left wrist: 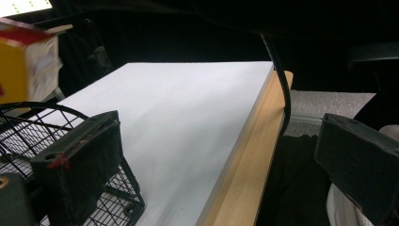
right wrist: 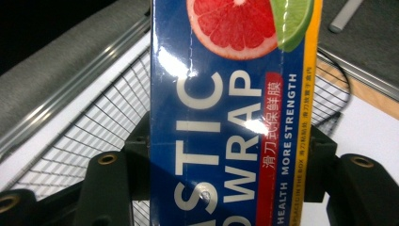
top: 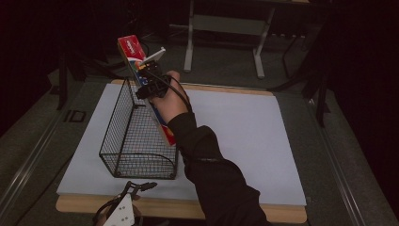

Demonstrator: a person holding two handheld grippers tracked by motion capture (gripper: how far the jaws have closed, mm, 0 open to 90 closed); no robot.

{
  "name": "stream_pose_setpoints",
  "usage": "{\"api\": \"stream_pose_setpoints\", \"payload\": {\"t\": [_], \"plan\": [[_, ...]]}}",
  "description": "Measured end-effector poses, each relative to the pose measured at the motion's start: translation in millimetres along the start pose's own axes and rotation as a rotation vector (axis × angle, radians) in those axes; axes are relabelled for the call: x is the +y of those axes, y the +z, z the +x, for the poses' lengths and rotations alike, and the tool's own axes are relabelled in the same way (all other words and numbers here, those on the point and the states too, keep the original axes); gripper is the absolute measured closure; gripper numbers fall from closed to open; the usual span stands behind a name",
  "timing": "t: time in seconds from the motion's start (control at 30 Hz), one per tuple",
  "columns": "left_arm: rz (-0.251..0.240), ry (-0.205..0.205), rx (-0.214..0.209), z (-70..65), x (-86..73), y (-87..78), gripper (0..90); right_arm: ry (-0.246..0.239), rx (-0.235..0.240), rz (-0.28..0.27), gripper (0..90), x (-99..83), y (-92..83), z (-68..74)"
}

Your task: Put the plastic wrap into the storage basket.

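A long plastic wrap box (top: 132,50), blue and red with citrus fruit printed on it (right wrist: 226,108), is held tilted, its upper end high and its lower end down by the right side of a black wire basket (top: 117,117). My right gripper (top: 149,79) is shut on the box around its middle, a jaw on either side (right wrist: 226,179). My left gripper (top: 141,187) rests at the table's front edge just in front of the basket. Its jaws (left wrist: 216,134) stand wide apart with nothing between them. The basket's near corner (left wrist: 28,129) and the box's end (left wrist: 26,66) lie left of them.
The basket stands on the left half of a white mat (top: 244,132) that covers a wooden table (top: 179,207). Dark grey floor and a metal frame stand (top: 223,28) lie beyond the table's far edge. A black cable (left wrist: 282,84) hangs by the wooden edge.
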State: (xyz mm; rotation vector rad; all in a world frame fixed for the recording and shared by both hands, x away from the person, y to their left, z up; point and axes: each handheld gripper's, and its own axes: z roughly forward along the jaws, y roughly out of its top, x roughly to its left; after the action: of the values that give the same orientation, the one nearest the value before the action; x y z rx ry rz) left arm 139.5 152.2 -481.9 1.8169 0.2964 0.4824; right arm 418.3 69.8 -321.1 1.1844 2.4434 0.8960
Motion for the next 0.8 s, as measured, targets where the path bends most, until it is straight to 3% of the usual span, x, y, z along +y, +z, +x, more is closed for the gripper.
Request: {"api": "stream_pose_setpoints", "payload": {"t": [0.17,0.37,0.8], "plan": [[-0.002,-0.001,-0.001,-0.2,-0.2,-0.7,1.9,0.001,0.032,-0.017,39.4,-2.3,12.8,11.4],[0.001,0.0,-0.003,-0.5,-0.2,-1.1,1.9,-0.023,0.041,0.014,39.3,-10.5,33.0,23.2],[0.006,0.005,-0.014,-1.1,-0.2,-0.8,1.9,0.014,0.043,0.032,39.3,-36.3,63.8,25.7]]}}
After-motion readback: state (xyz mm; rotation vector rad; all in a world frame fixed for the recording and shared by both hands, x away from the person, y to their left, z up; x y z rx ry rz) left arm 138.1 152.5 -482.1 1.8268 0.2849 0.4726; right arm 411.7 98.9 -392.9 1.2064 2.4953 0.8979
